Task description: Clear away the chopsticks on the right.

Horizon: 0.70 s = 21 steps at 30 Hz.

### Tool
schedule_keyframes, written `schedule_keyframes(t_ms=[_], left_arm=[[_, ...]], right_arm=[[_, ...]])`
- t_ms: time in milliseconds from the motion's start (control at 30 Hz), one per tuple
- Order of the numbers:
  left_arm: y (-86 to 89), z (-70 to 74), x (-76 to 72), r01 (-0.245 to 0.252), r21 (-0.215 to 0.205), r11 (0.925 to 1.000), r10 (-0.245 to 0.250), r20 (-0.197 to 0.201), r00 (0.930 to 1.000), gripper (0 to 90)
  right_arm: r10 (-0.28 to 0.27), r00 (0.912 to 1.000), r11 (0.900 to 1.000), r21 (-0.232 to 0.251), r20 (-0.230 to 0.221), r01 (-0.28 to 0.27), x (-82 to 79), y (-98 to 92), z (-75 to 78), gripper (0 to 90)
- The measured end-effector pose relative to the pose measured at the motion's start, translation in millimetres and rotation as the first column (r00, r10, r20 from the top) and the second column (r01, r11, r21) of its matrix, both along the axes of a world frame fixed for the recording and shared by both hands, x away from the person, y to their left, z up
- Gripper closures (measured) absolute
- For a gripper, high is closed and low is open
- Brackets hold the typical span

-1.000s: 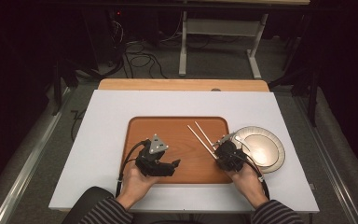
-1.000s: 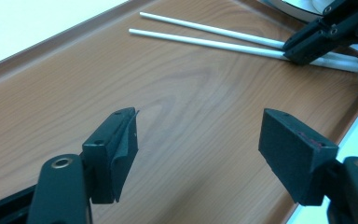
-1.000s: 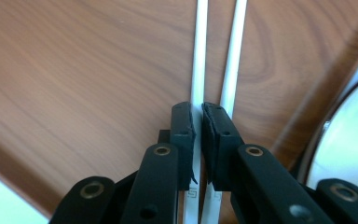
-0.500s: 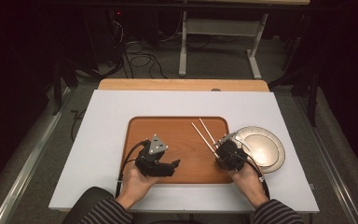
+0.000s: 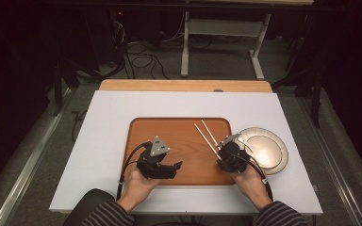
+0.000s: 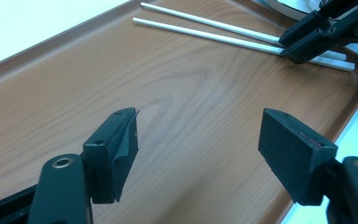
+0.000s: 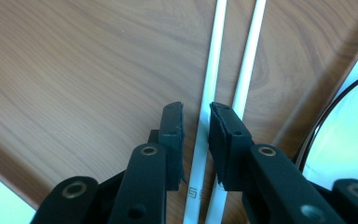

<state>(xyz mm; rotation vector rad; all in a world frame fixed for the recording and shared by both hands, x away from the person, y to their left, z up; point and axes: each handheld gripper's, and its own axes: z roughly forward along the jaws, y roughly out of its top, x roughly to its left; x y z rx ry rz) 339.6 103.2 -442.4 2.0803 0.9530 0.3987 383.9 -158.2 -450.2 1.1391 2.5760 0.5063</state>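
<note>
The right gripper (image 7: 196, 135) has just been opening: its jaws now stand slightly apart, with one white chopstick lying between them and not pressed by either pad, and next to the frame of a second ago the chopsticks (image 5: 206, 135) on the high view lie much as they did, side by side on the wooden tray (image 5: 179, 127). Judged from this, the pair has been set down and let go, so the placing step looks finished or nearly so, and the gripper would need only to back off without nudging them. On the high view the chopsticks sit in the tray's right half, running from about 11 o'clock down to 5 o'clock, their near ends under the right gripper (image 5: 222, 153); the plate (image 5: 273, 160) lies on the white desk (image 5: 103, 122) at 3 o'clock of the tray, just beside its edge. The left gripper (image 5: 172, 168) rests over the tray's lower left, jaws wide apart and holding nothing, as the left gripper view (image 6: 198, 144) makes plain. That view also shows the chopsticks (image 6: 205, 30) lying flat on the wood, parallel. The right gripper view alone shows the gap between pad and stick; the high view alone shows the plate whole.
</note>
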Motion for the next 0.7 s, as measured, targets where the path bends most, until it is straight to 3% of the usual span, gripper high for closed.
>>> schedule_keyframes(t_ms=[133,267,400,433,500,533,600,700], left_arm=[[0.6,0.7,-0.5,0.002,-0.001,1.0,-0.002,0.001,1.0,28.9],[0.9,1.8,-2.9,0.002,-0.009,1.0,-0.002,0.004,1.0,28.8],[1.2,3.5,-6.9,0.003,-0.016,0.9999,-0.003,0.008,1.0,28.8],[1.5,4.2,-8.3,0.005,-0.016,0.9999,-0.005,0.008,1.0,28.8],[1.8,5.4,-11.7,0.008,-0.022,0.9997,-0.008,0.01,0.9999,28.8],[1.9,5.8,-13.8,0.009,-0.023,0.9997,-0.009,0.012,0.9999,28.8],[2.4,5.9,-17.8,0.014,-0.023,0.9996,-0.013,0.016,0.9998,28.8],[3.7,4.5,-22.1,0.017,-0.021,0.9996,-0.017,0.014,0.9998,28.9]], right_arm=[[0.0,1.0,1.0,0.024,0.008,0.0,-1.6,-2.1,4.7,75.2],[0.015,0.9984,0.996,0.087,0.055,-0.02,-9.6,-10.4,17.0,69.3],[0.039,0.994,0.983,0.172,0.103,-0.056,-26.9,-27.7,31.7,64.7],[0.051,0.99,0.978,0.195,0.132,-0.076,-37.5,-38.6,37.3,62.9],[0.052,0.9882,0.976,0.204,0.144,-0.081,-42.6,-44.3,39.4,61.6],[0.057,0.9861,0.969,0.229,0.156,-0.092,-51.8,-56.3,41.1,59.3],[0.055,0.9854,0.965,0.246,0.161,-0.094,-56.2,-62.1,40.3,58.4],[0.033,0.9773,0.954,0.286,0.209,-0.093,-69.9,-79.3,33.1,57.6]])
